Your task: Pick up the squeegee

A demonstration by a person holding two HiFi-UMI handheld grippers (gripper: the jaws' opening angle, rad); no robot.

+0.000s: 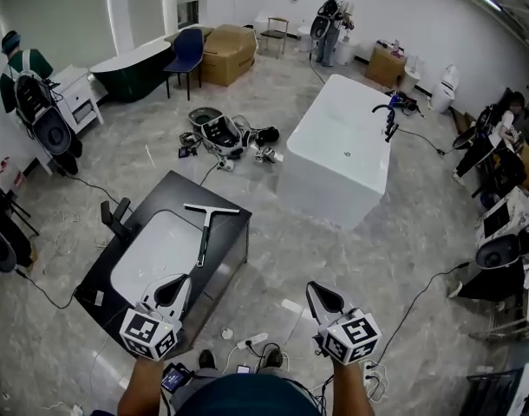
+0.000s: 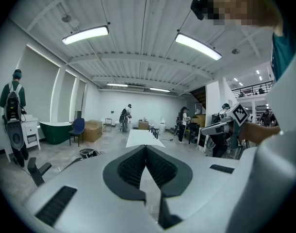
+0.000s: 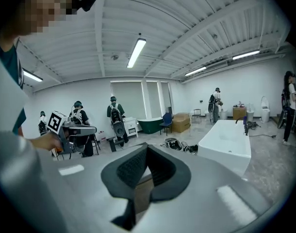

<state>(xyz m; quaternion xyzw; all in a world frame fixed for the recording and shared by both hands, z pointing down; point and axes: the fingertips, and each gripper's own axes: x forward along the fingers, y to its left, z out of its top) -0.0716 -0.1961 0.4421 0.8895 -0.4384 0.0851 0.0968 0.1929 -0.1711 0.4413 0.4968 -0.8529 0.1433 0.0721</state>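
The left claw [image 1: 179,286] is seen pressed together in the left gripper view [image 2: 146,149]: the two dark ribbed pads meet at their tips, and nothing is held between them. The right claw [image 1: 316,293] is likewise closed in the right gripper view [image 3: 147,149], its pad tips touching with nothing pinched. Neither claw is in contact with any object. In the head view both are held in the air at the near edge of the picture, the left one over the near corner of the black bench [image 1: 225,250] and the right one over the bare floor [image 1: 282,258] to the bench's right.

The squeegee [image 1: 204,237] is found lying flat on the bench, well apart from both claws. It is T-shaped. Its blade bar is at the far end and is laid crosswise, roughly left to right in the head view, on the dark top just beyond the white basin [image 1: 156,250] set into the bench. Its long handle is directed back toward the person, leaning slightly to the left, and is laid along the basin's right edge. A black faucet [image 1: 117,217] is mounted at the bench's left side, across the basin from the squeegee. A white bathtub [image 1: 338,146] is placed on the floor farther off to the right.
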